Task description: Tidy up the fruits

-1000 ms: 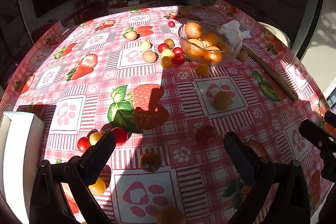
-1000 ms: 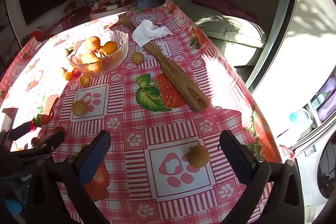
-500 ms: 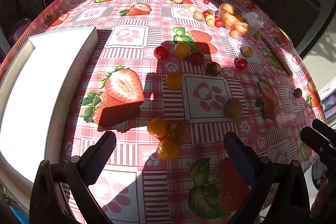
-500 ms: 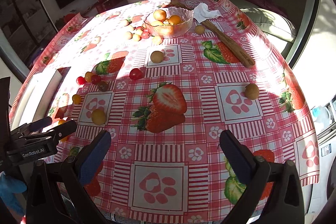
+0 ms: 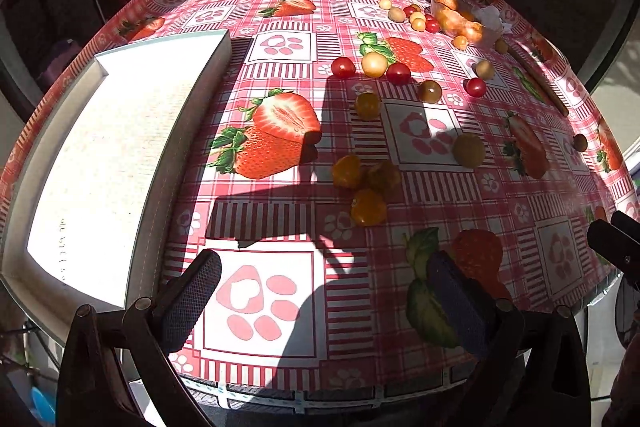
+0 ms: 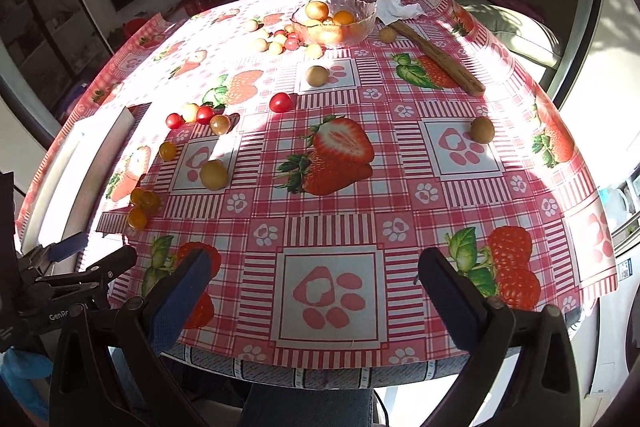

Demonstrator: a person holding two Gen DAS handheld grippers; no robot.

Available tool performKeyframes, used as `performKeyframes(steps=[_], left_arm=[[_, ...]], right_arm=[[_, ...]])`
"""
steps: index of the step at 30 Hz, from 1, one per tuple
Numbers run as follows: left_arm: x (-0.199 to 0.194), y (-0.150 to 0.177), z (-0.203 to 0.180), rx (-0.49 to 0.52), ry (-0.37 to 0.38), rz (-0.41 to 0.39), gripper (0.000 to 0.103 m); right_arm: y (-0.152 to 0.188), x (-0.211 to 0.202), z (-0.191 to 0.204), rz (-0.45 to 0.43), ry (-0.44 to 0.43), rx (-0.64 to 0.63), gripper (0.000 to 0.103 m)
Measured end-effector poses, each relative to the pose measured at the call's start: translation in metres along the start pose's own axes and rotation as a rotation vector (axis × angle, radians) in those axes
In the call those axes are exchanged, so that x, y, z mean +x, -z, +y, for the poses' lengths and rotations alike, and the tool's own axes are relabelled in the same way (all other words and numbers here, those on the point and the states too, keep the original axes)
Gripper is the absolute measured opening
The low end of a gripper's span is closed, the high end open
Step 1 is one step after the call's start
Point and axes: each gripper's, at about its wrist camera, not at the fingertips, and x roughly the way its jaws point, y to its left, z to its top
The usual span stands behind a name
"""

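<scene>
Both grippers hang over the near edge of the table, their jaws spread wide with nothing between them: the left gripper [image 5: 324, 291] beside the white tray [image 5: 100, 163], the right gripper [image 6: 316, 287] over a paw-print square of the tablecloth [image 6: 332, 203].

Taking the glass bowl [image 6: 362, 23] at the far end as the landmark, the fruit nearest the grippers and farthest from it is a cluster of three orange tomatoes [image 5: 366, 183], touching one another, just beside the tray's long wall. A little closer to the bowl lie one yellow-green fruit [image 5: 469, 150] and one orange tomato [image 5: 367, 105], apart from each other. Beyond them a row of four runs across: a red tomato [image 5: 343, 67], a pale yellow one [image 5: 374, 64], another red [image 5: 398, 73] and a brownish one [image 5: 429, 91]. One red tomato [image 6: 280, 102] and one tan fruit [image 6: 317, 75] lie between that row and the bowl. A lone brown fruit [image 6: 482, 129] sits well to the right.

About eight small fruits [image 6: 276, 41] crowd against the bowl's left side; the bowl holds several orange fruits, the count unclear. A wooden board [image 6: 436, 59] and a white cloth [image 6: 398, 7] lie just right of the bowl.
</scene>
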Motion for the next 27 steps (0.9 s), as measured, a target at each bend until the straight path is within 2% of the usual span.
performKeyframes(steps=[3, 27], left_arm=[[-0.004, -0.003, 0.002, 0.011, -0.032, -0.012, 0.103], [-0.011, -0.012, -0.010, 0.041, -0.042, -0.033, 0.103]], right_arm=[[0.000, 0.001, 0.001, 0.004, -0.005, 0.006, 0.103], [-0.009, 0.004, -0.002, 0.004, -0.007, 0.031, 0.103]])
